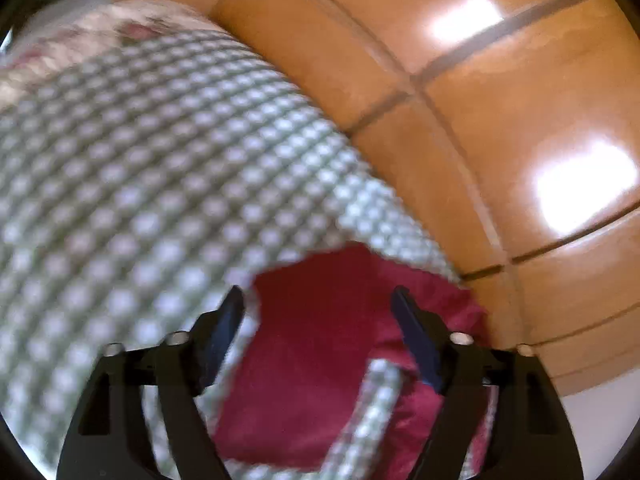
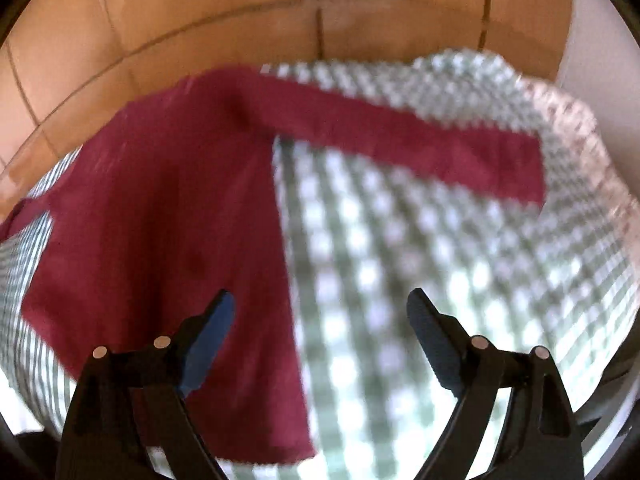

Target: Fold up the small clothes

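Note:
A dark red garment (image 2: 160, 216) lies on a green-and-white checked cloth (image 2: 400, 264). In the right wrist view its body spreads at the left and one long sleeve (image 2: 420, 144) reaches to the right. My right gripper (image 2: 320, 312) hangs open above the garment's right edge, with nothing between its fingers. In the left wrist view the red garment (image 1: 320, 320) sits low in the picture, near the cloth's corner. My left gripper (image 1: 320, 308) stands open just over it, pads clear of the fabric. A checked strip (image 1: 372, 412) crosses the red cloth near the camera. Both views are blurred.
The checked cloth (image 1: 160, 180) covers a raised surface that ends in an edge. Beyond it lies a shiny orange tiled floor (image 1: 500, 120) with dark grout lines and bright glare. A flowered fabric (image 1: 132, 28) shows at the cloth's far end.

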